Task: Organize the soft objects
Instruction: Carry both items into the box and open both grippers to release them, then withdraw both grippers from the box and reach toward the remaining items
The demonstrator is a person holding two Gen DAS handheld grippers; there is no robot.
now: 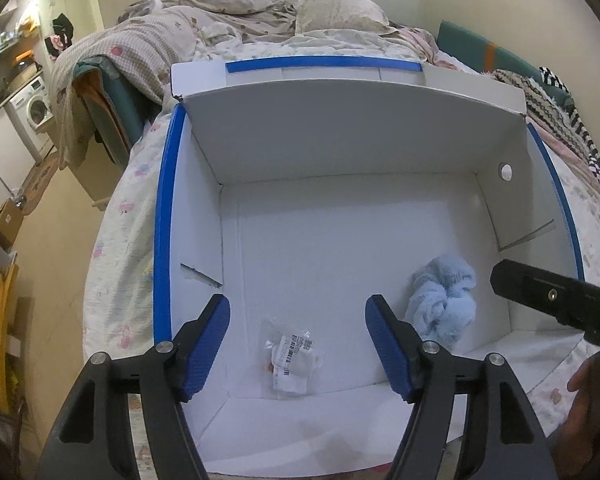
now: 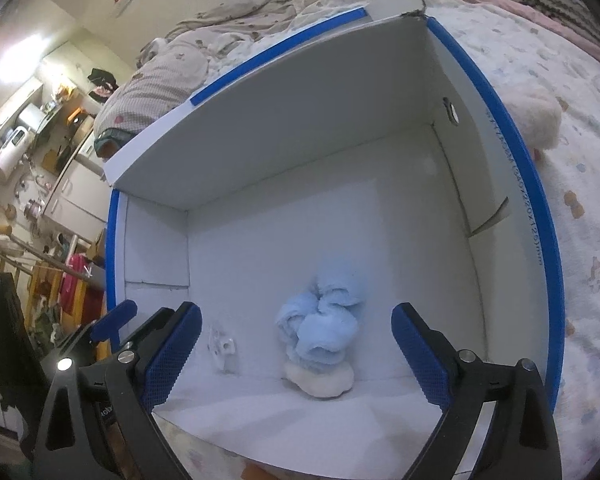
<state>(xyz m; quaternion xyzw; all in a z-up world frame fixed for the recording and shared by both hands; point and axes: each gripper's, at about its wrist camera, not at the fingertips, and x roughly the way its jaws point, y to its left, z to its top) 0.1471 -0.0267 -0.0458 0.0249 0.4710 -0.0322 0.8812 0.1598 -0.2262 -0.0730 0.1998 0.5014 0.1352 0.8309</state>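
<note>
A white cardboard box with blue-taped rims (image 1: 162, 216) (image 2: 540, 184) stands open on the bed. A fluffy light blue soft item (image 1: 444, 300) (image 2: 320, 328) lies on the box floor at the right, resting on a cream soft item (image 2: 320, 382). A small clear plastic packet (image 1: 290, 354) (image 2: 220, 346) lies on the floor to its left. My left gripper (image 1: 298, 340) is open over the packet. My right gripper (image 2: 296, 354) is open, its jaws either side of the blue item without touching it. A cream plush item (image 2: 534, 118) lies on the bed right of the box.
The box sits on a patterned bedsheet (image 1: 116, 240). Rumpled blankets and a pillow (image 1: 340, 8) lie behind it, striped clothes (image 1: 560, 120) at the right. A washing machine (image 1: 34, 110) and cluttered shelves stand off the bed's left side. The right gripper's body (image 1: 556, 296) shows at the box's right wall.
</note>
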